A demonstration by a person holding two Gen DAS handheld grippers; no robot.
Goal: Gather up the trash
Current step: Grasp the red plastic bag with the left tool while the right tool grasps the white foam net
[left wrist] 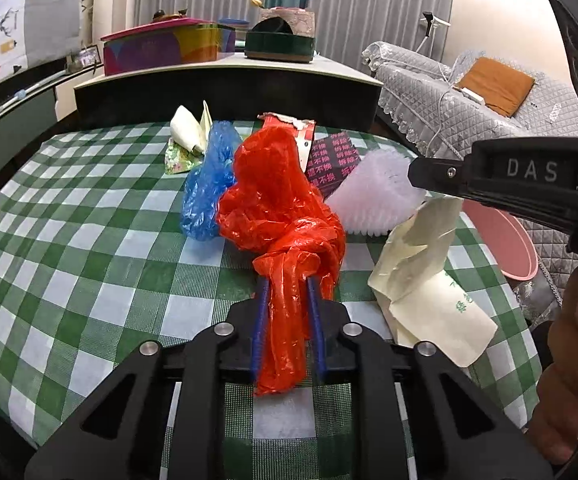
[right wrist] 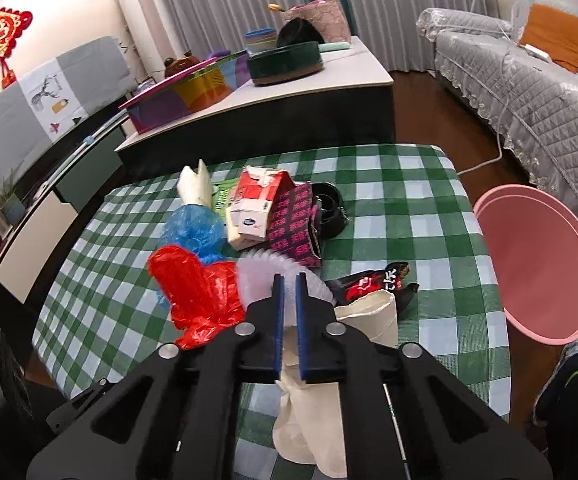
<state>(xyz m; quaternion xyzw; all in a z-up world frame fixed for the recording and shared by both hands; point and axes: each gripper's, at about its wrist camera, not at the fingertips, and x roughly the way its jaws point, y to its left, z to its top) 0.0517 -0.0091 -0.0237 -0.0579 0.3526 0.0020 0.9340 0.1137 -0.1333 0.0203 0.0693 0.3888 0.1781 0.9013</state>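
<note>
My left gripper [left wrist: 287, 280] is shut on a crumpled red plastic bag [left wrist: 277, 196], which rests on the green checked tablecloth [left wrist: 69, 240]. My right gripper [right wrist: 287, 278] is shut on a cream paper bag [right wrist: 309, 420] and holds it up; the same paper bag [left wrist: 421, 276] hangs from the right gripper at the right of the left wrist view. The red bag [right wrist: 197, 292] lies just left of it. Behind lie a blue plastic bag [left wrist: 205, 184], a white foam net [left wrist: 377, 192], a red-and-white carton [right wrist: 253, 204] and a dark printed bag [right wrist: 293, 224].
A pink round bin [right wrist: 541, 264] stands off the table's right edge. A black-and-red wrapper [right wrist: 373, 282] and a black round object [right wrist: 329, 208] lie on the cloth. A low cabinet [right wrist: 289, 92] with boxes stands behind the table, a grey sofa [right wrist: 529, 80] to the right.
</note>
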